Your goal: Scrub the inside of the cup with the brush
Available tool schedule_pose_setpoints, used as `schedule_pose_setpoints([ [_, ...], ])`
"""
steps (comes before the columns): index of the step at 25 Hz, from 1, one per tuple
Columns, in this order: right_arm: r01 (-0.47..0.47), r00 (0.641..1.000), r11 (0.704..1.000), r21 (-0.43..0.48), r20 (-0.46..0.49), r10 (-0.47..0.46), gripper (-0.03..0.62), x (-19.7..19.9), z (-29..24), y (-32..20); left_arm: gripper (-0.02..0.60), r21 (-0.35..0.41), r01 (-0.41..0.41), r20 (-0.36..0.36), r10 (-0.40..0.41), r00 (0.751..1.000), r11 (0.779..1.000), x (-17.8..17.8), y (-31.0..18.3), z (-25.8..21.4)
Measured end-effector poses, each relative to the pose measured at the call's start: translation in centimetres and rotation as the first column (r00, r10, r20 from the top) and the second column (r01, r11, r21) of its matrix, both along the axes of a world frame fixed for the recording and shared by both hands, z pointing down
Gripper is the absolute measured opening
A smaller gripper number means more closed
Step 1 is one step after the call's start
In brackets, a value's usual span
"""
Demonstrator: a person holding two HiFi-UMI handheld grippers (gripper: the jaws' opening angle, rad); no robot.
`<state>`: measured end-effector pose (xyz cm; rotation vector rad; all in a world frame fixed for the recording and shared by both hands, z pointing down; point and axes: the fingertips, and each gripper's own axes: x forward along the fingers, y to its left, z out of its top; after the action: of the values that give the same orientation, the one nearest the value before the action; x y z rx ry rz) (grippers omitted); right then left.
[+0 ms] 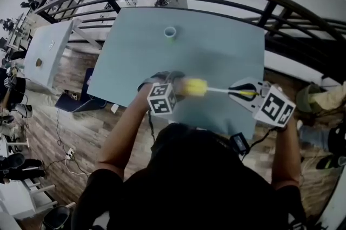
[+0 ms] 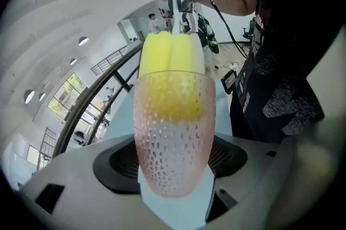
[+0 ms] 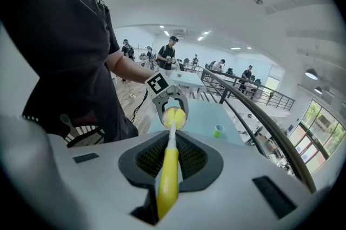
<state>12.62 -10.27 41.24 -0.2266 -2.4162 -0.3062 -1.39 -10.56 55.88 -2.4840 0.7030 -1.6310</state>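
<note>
Pink-tinted and dimpled, one clear cup (image 2: 174,137) is clamped between the jaws of the left hand-held gripper (image 2: 173,194). The right hand-held gripper (image 3: 165,191) is closed on the yellow handle of one brush (image 3: 168,164). The brush's yellow sponge head (image 2: 172,56) sits partly inside the cup mouth. Both are held over the pale surface (image 1: 216,56). One small green cup (image 1: 170,33) stands upright near the far edge, well apart.

Both arms were stretched forward, grippers facing each other. The left gripper (image 1: 175,87) had its fingers clamped on the cup (image 2: 174,140), and the right gripper (image 1: 241,93) had its fingers clamped on the brush (image 3: 167,180).
</note>
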Motion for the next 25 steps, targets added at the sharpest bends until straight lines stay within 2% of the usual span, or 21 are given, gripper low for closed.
schedule_pose_setpoints([
  [6, -0.024, 1.0, 1.0, -0.01, -0.004, 0.024, 0.044, -0.5, 0.0, -0.1, 0.351, 0.013, -0.015, -0.009, 0.015, 1.0, 1.0, 0.8, -0.5, -0.7],
  [12, -0.019, 0.999, 0.999, 0.037, -0.034, 0.02, 0.044, -2.4, 0.9, 0.3, 0.351, 0.038, -0.05, -0.025, 0.051, 0.998, 0.998, 2.7, -0.7, -2.4],
  [16, -0.017, 1.0, 1.0, 0.019, -0.02, 0.017, 0.044, -2.8, 1.1, 0.2, 0.351, 0.065, -0.038, -0.011, 0.038, 0.999, 0.997, 2.1, -1.3, -2.8],
  [25, 0.004, 1.0, 1.0, -0.005, 0.015, -0.004, 0.044, -2.1, -0.1, 0.7, 0.351, 0.039, -0.008, -0.002, 0.008, 1.0, 0.999, 0.8, -0.8, -1.6],
])
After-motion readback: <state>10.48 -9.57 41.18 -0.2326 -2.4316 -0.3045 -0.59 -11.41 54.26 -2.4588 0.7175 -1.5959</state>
